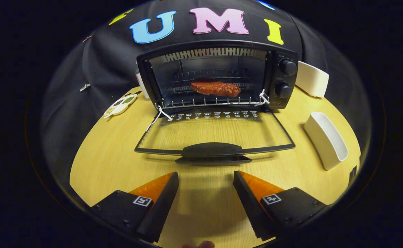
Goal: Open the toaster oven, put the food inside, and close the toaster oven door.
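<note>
A black toaster oven (280, 58) stands at the far side of the round wooden table (111, 158). Its glass door (215, 132) is folded down flat toward me, with the dark handle (212, 150) at its near edge. A reddish-brown piece of food (215, 88) lies on the wire rack (204, 101) inside the oven. My gripper (206, 177) is open, with nothing between its fingers. The fingertips sit just short of the door handle, apart from it.
A white rectangular dish (325, 139) lies on the table to the right of the door. Another white container (312, 79) stands right of the oven. A small white dish with seasonings (120, 105) sits left of the oven. White strings (160, 113) hang at the door hinges.
</note>
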`<state>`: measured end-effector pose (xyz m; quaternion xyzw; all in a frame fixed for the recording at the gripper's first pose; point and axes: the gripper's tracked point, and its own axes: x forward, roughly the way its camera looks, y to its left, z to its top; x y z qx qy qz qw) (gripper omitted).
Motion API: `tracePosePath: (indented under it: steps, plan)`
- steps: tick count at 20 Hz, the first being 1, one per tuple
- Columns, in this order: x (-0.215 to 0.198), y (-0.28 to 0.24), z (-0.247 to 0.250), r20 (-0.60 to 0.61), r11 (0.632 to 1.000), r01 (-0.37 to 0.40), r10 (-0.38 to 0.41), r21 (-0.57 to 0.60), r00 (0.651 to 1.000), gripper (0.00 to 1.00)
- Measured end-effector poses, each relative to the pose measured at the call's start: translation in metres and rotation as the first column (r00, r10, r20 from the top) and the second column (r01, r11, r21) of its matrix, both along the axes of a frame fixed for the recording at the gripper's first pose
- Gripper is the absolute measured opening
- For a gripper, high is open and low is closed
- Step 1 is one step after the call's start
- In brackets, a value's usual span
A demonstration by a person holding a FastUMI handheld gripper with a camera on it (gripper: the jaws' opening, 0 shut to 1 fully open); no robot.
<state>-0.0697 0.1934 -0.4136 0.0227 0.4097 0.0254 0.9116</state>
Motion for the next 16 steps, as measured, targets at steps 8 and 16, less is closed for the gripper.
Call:
tracePosePath:
  steps: [8, 16]
  plan:
    - [0.01, -0.001, 0.0, -0.005, 0.999, 0.046, -0.045, 0.028, 0.999, 0.95]
    - [0.011, 0.003, 0.039, 0.065, 0.998, 0.032, -0.036, 0.061, 0.997, 0.95]
